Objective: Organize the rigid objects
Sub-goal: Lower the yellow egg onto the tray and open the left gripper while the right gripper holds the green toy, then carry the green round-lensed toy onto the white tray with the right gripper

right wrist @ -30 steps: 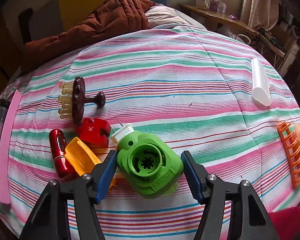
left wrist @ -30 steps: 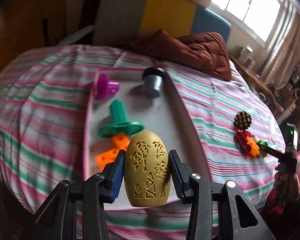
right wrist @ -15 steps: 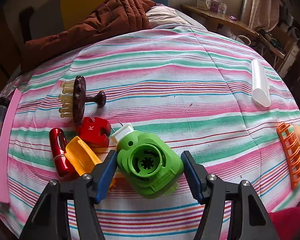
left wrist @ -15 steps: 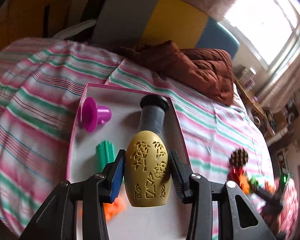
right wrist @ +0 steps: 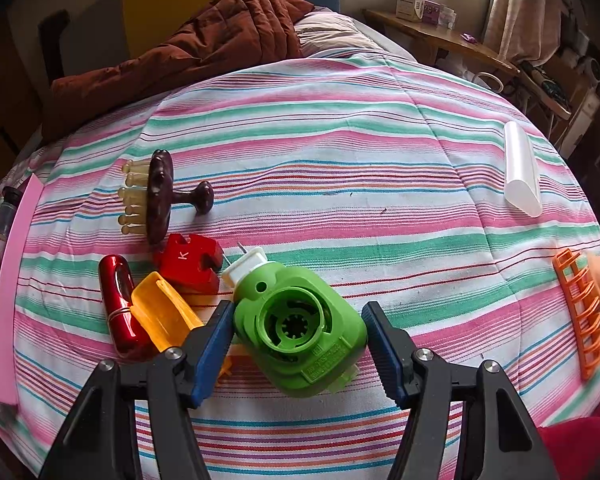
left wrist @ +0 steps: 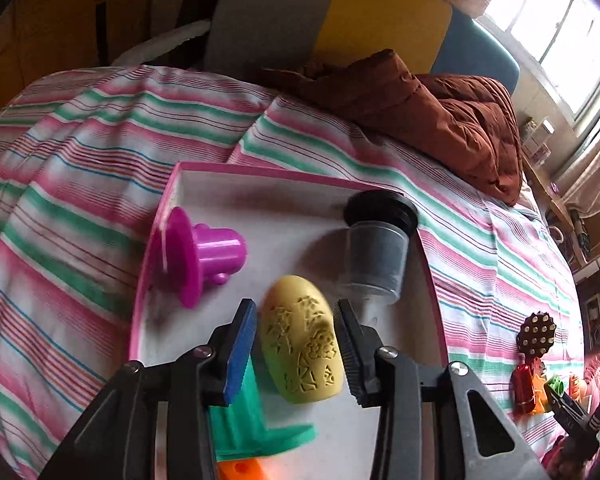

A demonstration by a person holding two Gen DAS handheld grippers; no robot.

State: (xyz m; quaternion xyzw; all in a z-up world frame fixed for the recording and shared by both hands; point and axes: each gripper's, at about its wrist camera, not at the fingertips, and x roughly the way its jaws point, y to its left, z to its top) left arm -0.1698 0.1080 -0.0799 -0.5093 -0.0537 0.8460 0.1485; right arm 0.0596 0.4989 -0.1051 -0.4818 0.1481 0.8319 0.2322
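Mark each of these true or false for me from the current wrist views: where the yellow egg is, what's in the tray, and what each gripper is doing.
1. The yellow egg sits between the fingers of the left gripper, above the pink-rimmed tray. True.
2. The purple cup lies on the striped sheet outside the tray. False: it lies inside the tray by its left rim.
3. A gray jar with a black lid is in the tray. True.
4. The right gripper is shut on the red K block. False: its fingers flank the green plastic piece, with a gap showing on the right side.
5. The brown brush is in the tray. False: it lies on the sheet.
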